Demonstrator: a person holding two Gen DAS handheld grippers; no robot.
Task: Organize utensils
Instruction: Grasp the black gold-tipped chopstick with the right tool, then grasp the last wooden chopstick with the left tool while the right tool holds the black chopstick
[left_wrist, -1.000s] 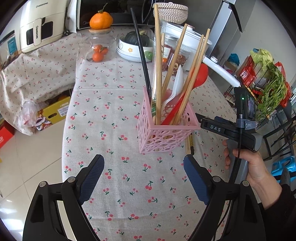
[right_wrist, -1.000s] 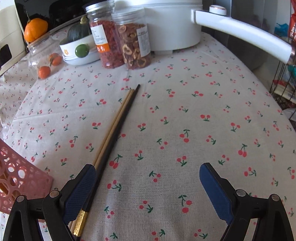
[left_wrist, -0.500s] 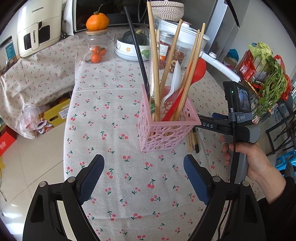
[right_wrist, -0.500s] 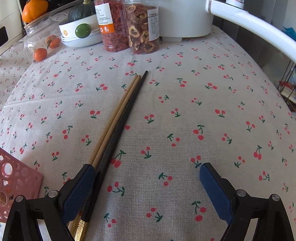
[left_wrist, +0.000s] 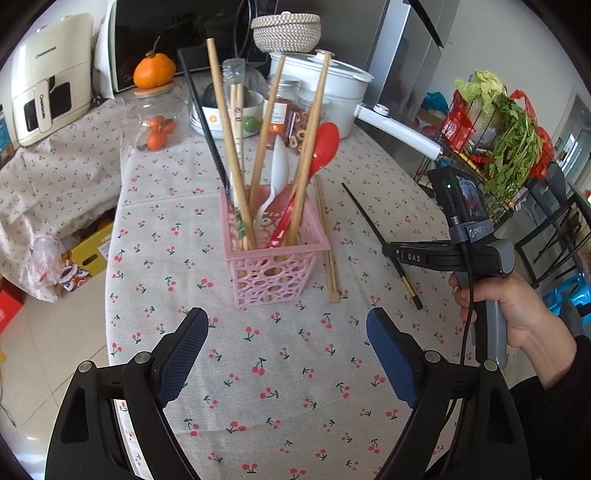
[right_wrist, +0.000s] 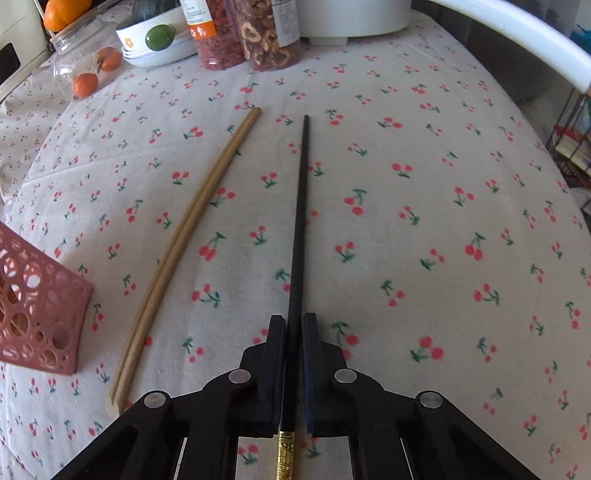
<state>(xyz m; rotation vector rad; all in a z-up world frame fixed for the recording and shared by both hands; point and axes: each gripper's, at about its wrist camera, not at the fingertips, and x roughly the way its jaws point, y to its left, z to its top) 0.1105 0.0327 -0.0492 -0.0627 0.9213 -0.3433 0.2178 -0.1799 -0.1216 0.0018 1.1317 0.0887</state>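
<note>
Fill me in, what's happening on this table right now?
A person is sorting utensils with a pair of tongs in each hand. The right tongs have just been closing and now clamp a black chopstick near its gold end, with the rest pointing out over the tablecloth. Two wooden chopsticks lie beside it, not yet picked up. The pink basket already holds chopsticks and spoons. The left tongs hover open and empty in front of the basket.
</note>
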